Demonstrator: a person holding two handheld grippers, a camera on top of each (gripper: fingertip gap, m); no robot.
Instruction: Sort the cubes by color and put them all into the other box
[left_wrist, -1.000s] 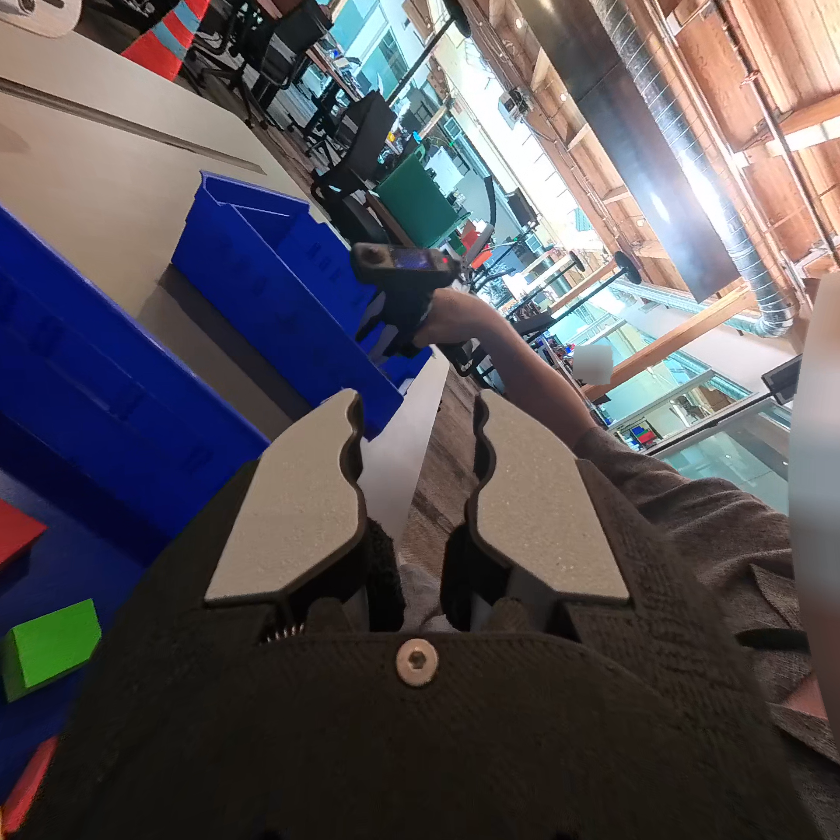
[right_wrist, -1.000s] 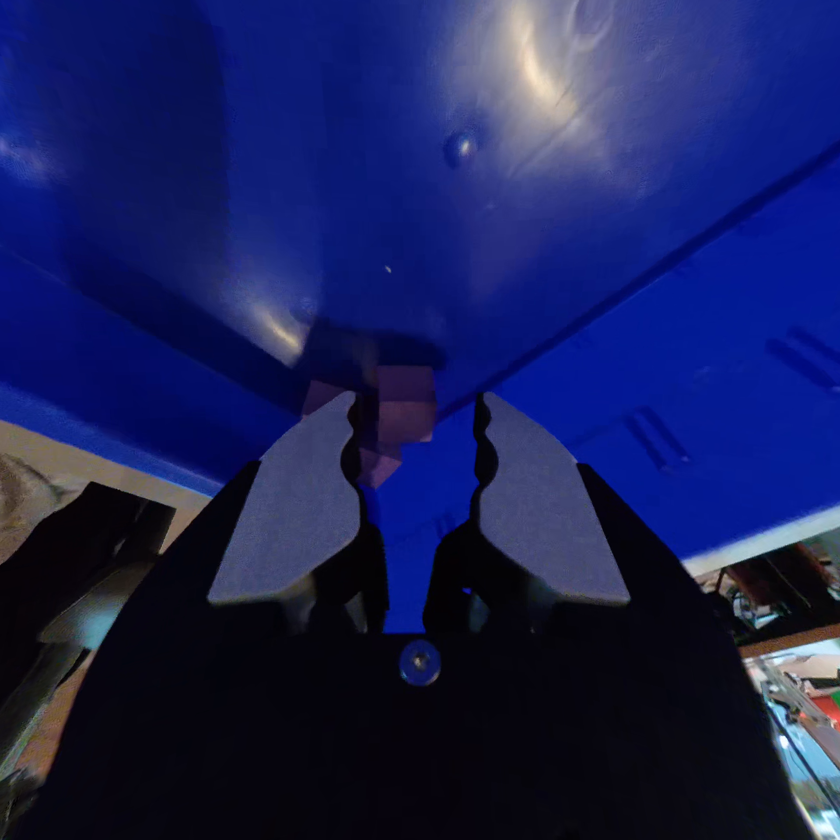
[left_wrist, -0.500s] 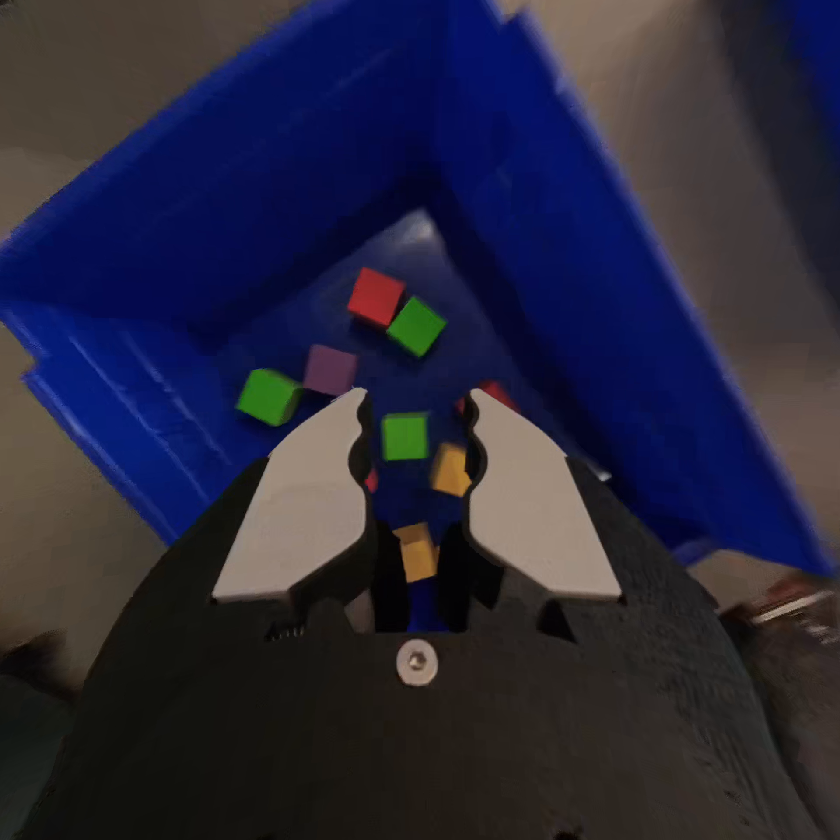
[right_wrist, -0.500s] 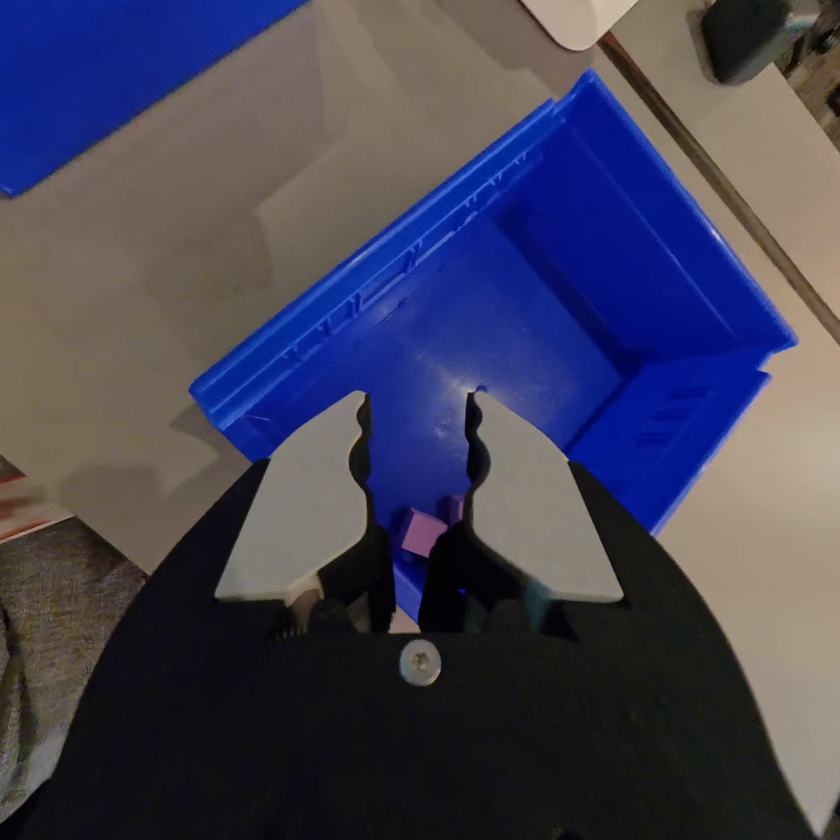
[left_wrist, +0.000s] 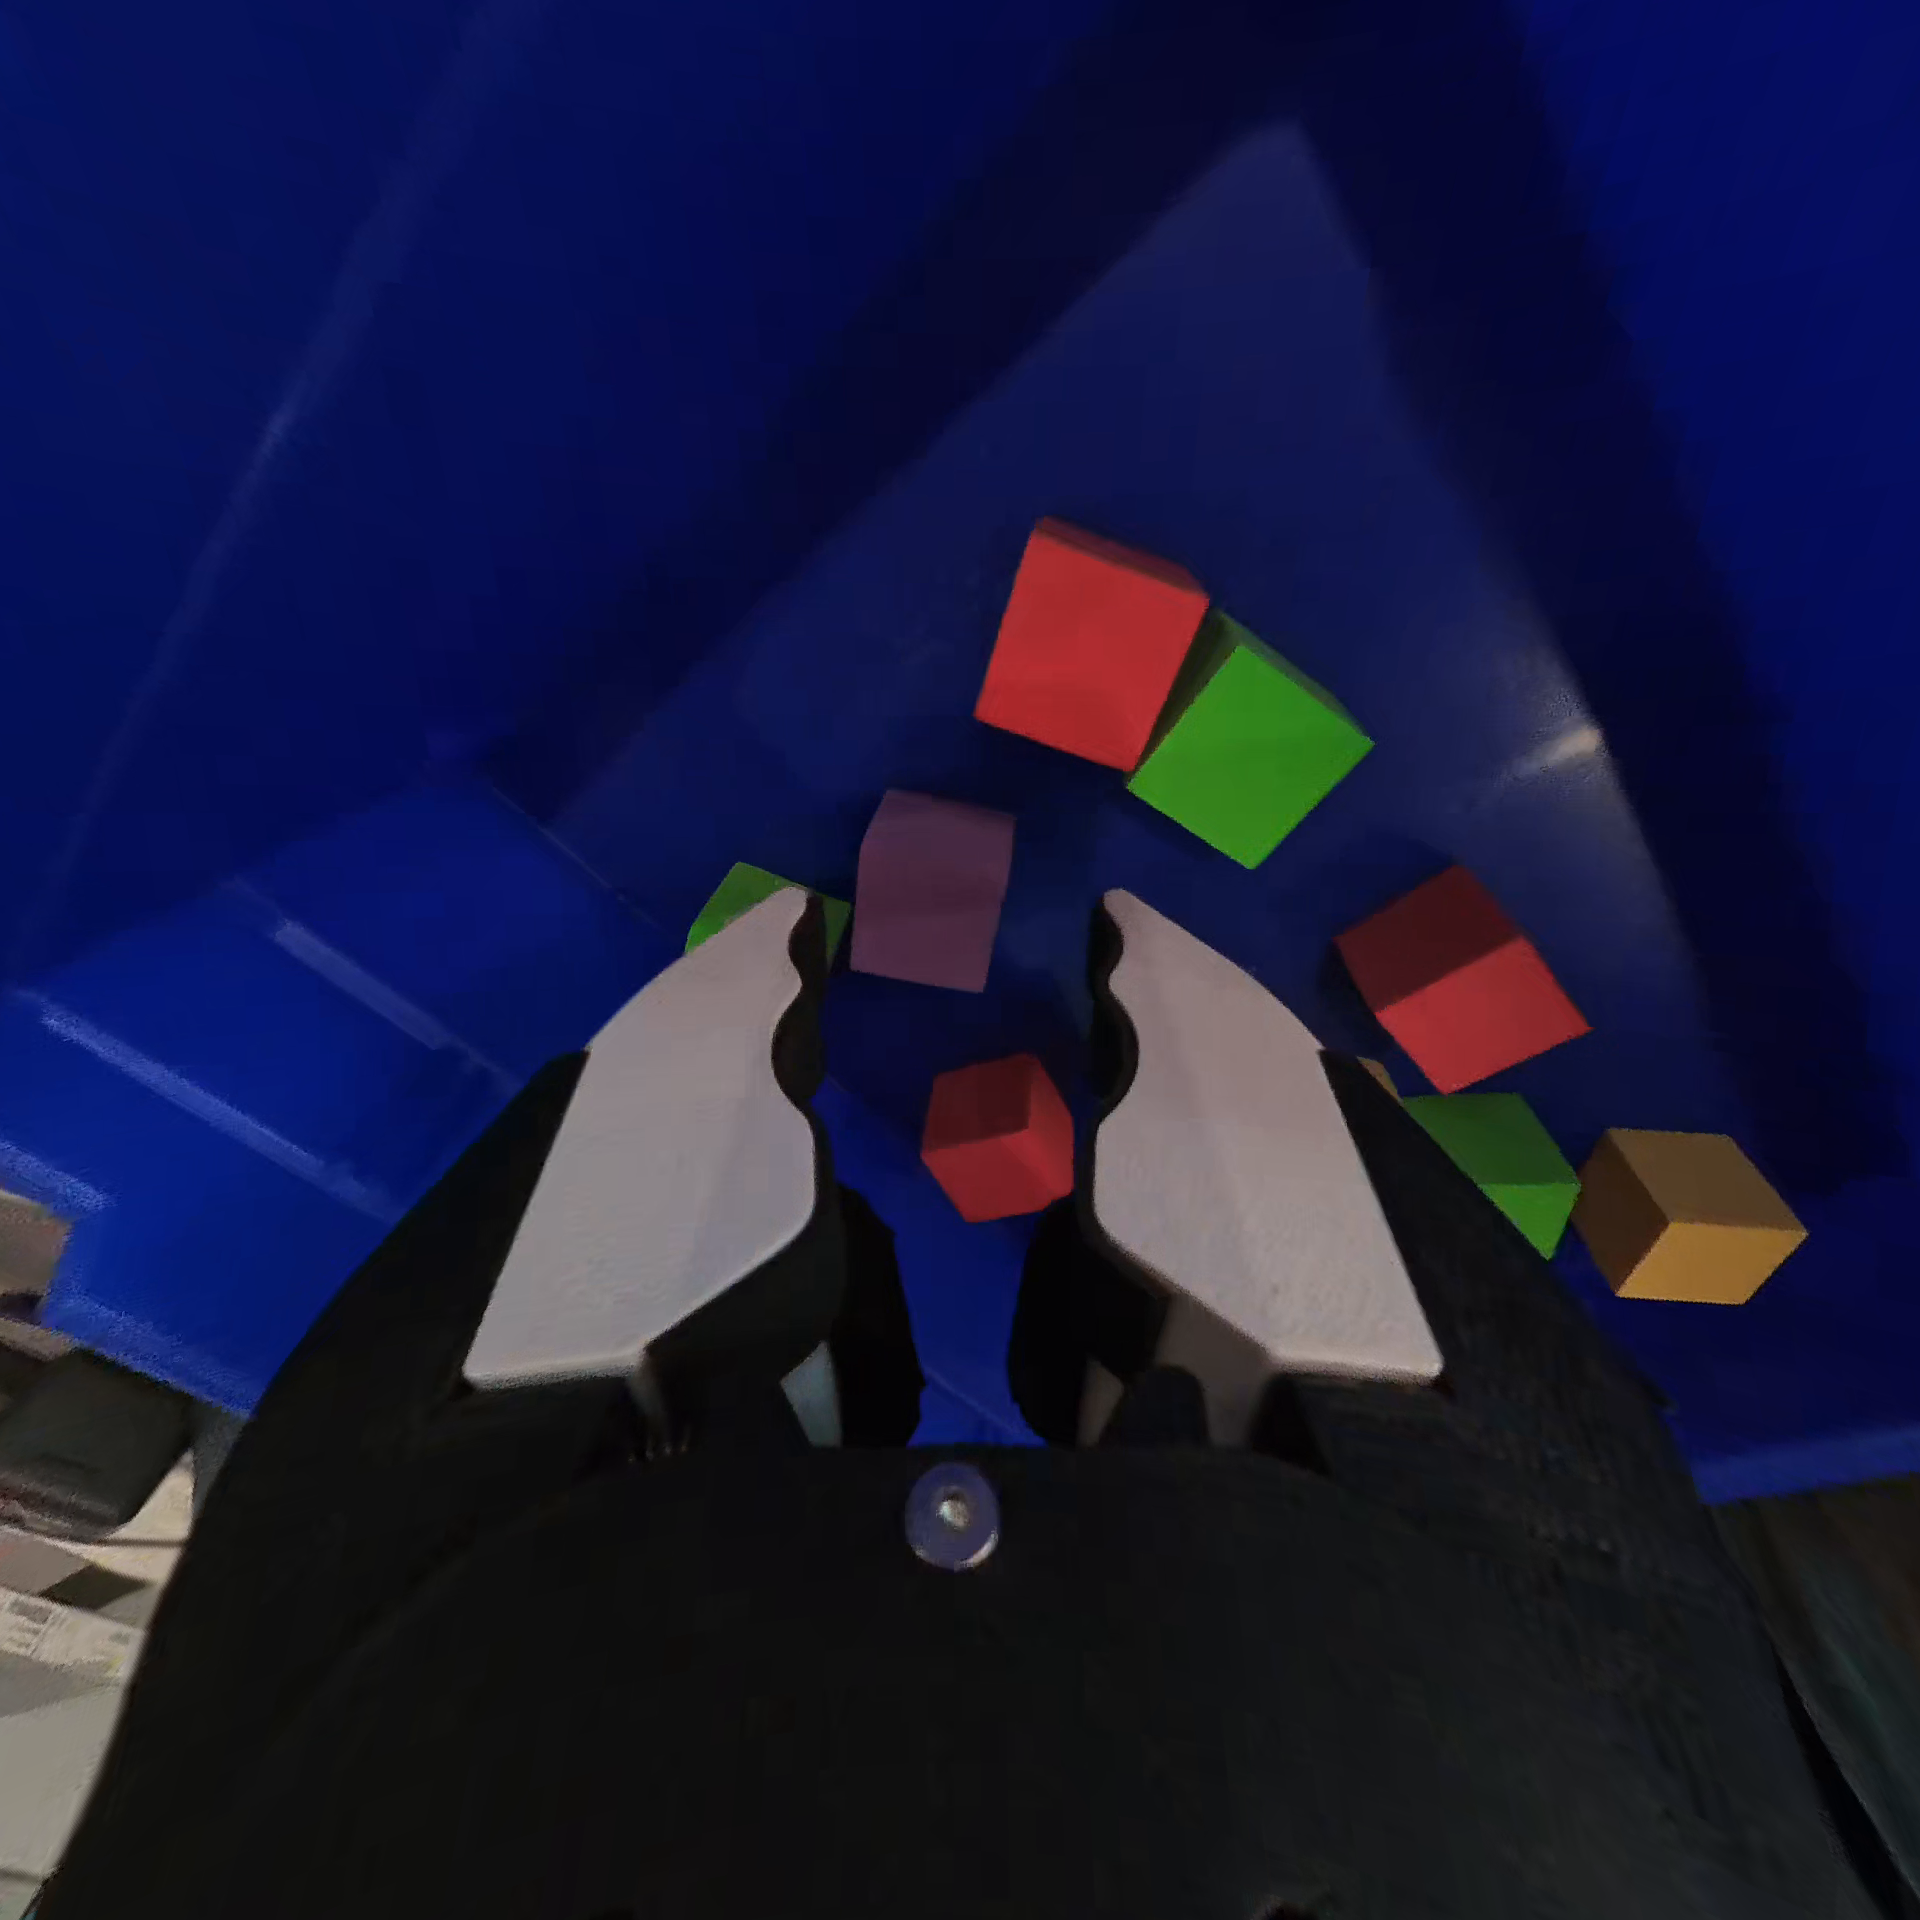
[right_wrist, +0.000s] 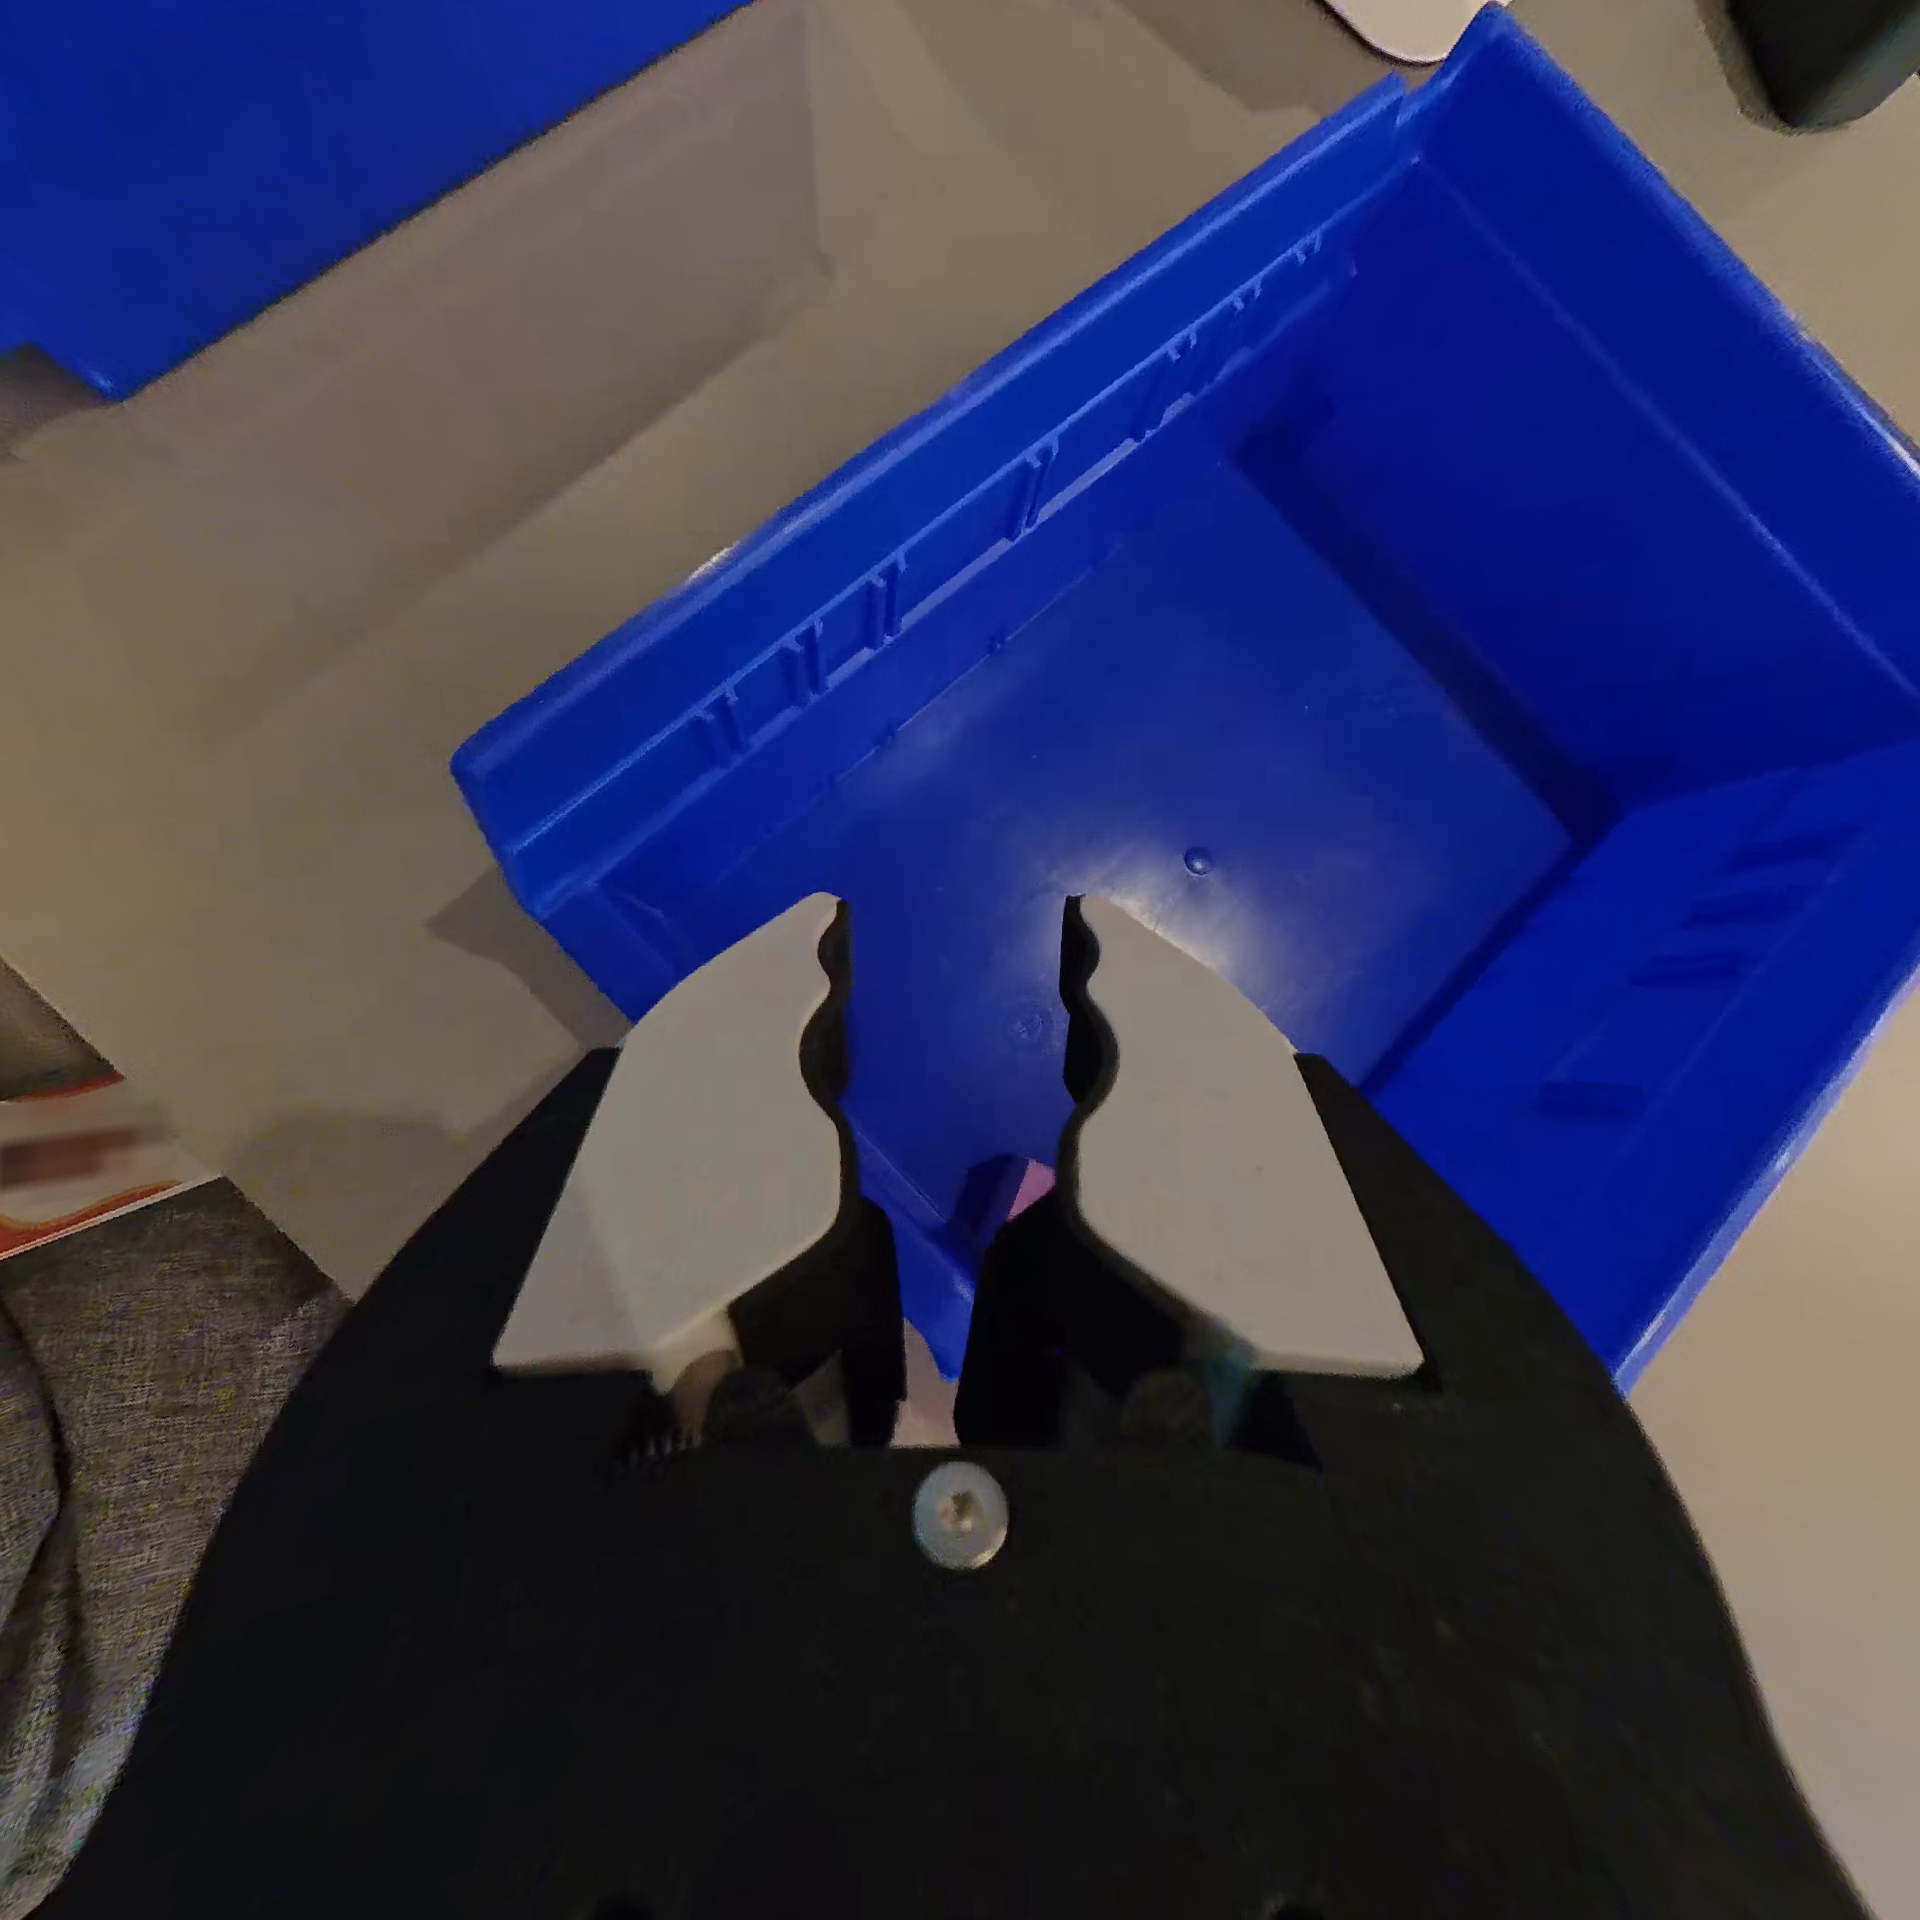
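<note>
Hovering with its grey-padded jaws apart and nothing between them, the left gripper (left_wrist: 956, 925) reached down into a deep blue plastic bin (left_wrist: 416, 436) scattered with small coloured cubes. A small red wooden cube (left_wrist: 995, 1138) lay on the bin floor in the gap between the fingers, untouched, and a purple cube (left_wrist: 930, 891) sat just beyond the tips, with a green cube (left_wrist: 740, 902) half hidden behind the left finger. Farther in, a larger-looking red cube (left_wrist: 1086, 646) and a bright green cube (left_wrist: 1247, 750) rested touching each other; another red cube (left_wrist: 1460, 982), a second green cube (left_wrist: 1496, 1158) and an ochre-yellow cube (left_wrist: 1688, 1216) lay off to the right. The loose scatter suggested the cubes had been tipped in rather than arranged.

The right gripper (right_wrist: 954, 904), likewise parted and empty, was held above a second blue plastic bin (right_wrist: 790, 686) standing on a pale grey tabletop (right_wrist: 364, 623). That bin was nearly bare, with only a small purple block (right_wrist: 1013, 1184) in its near corner, partly masked by the fingers. The corner of a further blue bin (right_wrist: 260, 135) showed at upper left. Both tools pointed steeply downward, the left much closer to its bin floor.
</note>
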